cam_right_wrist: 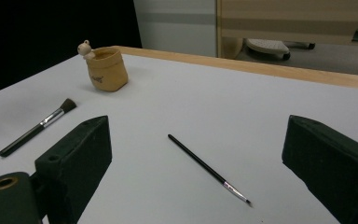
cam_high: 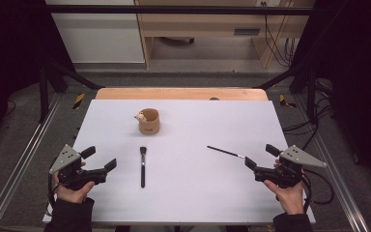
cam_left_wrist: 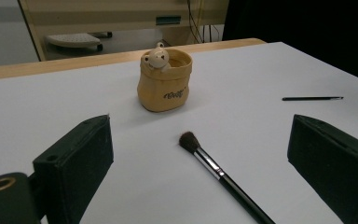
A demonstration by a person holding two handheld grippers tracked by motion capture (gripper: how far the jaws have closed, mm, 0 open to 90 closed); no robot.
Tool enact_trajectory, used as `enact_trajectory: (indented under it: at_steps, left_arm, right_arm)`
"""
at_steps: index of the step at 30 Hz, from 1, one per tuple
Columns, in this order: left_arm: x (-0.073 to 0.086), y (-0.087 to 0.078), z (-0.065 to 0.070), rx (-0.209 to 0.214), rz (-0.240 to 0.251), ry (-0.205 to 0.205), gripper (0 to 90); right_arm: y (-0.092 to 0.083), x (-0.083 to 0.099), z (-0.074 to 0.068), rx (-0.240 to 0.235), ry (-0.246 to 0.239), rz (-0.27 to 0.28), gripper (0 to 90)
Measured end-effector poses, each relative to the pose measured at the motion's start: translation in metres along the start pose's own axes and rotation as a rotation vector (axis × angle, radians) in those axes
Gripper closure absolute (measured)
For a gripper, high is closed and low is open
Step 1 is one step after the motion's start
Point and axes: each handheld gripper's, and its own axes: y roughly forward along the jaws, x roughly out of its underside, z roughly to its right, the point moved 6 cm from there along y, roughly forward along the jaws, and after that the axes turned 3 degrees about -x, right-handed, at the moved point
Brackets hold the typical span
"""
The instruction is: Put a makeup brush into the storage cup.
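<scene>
Both hands rest low at the near edge. The left gripper (cam_high: 101, 158) sits at the near left, jaws spread wide; the right gripper (cam_high: 261, 156) at the near right, likewise agape and empty.

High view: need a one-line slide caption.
Both open hand-held grippers, left and right, rest near a makeup brush, a thin brush and a bear-trimmed pot on a white table.
</scene>
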Motion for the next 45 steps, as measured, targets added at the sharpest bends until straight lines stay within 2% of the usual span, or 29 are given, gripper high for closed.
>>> enact_trajectory:
  at_steps: [21,41,45]
  left_arm:
    - [0.001,-0.002,-0.004,-0.01,0.001,-0.003,6.3]
    - [0.003,-0.002,-0.005,-0.012,-0.001,-0.001,6.4]
    - [0.003,-0.001,-0.004,-0.011,-0.004,0.001,6.4]
  right_arm:
    - [-0.003,-0.003,0.0,0.011,-0.012,0.003,8.6]
    - [0.011,0.0,-0.006,-0.002,-0.016,-0.037,8.9]
    - [0.016,0.0,-0.008,-0.007,-0.031,-0.047,9.1]
